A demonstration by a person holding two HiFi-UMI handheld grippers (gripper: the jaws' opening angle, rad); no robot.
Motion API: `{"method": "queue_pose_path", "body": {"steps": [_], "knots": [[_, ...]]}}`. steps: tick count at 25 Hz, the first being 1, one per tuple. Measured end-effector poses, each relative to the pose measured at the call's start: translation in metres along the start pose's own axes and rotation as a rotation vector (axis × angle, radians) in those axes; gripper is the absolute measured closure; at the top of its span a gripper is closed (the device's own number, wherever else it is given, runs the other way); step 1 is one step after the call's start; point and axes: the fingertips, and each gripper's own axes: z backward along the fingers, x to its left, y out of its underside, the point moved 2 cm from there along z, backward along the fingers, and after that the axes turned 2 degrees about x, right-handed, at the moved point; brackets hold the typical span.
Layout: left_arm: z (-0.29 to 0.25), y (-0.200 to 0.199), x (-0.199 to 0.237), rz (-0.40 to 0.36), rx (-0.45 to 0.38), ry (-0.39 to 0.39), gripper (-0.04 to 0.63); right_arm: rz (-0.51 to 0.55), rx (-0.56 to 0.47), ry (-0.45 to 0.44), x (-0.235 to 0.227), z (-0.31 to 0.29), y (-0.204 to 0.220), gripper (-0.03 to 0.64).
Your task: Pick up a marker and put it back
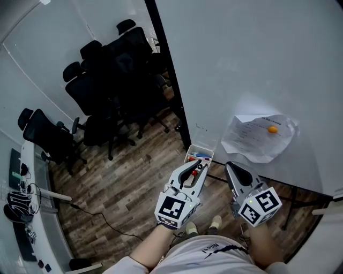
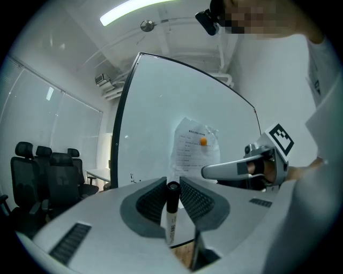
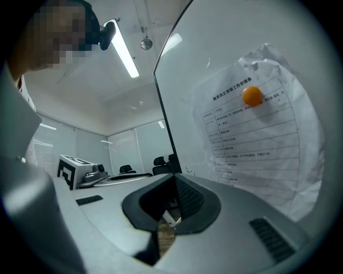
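Marker (image 2: 171, 214) stands upright, seemingly pinched, between left gripper (image 2: 172, 185) jaws.

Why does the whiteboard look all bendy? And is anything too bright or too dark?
Left gripper view: the wide lens bends the edge of the whiteboard into a curve, the corners go black, the ceiling light glares white, the marker looks sharp. Right gripper view: same bending, bright light strip. Head view: the chairs sit in dim shade.

Whiteboard (image 1: 241, 53) blocks ahead; chairs (image 1: 107, 69) crowd far left; floor (image 1: 128, 182) btwn open.
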Motion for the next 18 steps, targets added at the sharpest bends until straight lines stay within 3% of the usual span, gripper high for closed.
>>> {"method": "queue_pose_path", "body": {"steps": [18], "knots": [[-0.044, 0.078, 0.002, -0.285, 0.136, -0.064, 0.511, -0.074, 0.079, 0.059, -0.034, -0.005, 0.037, 0.604]]}}
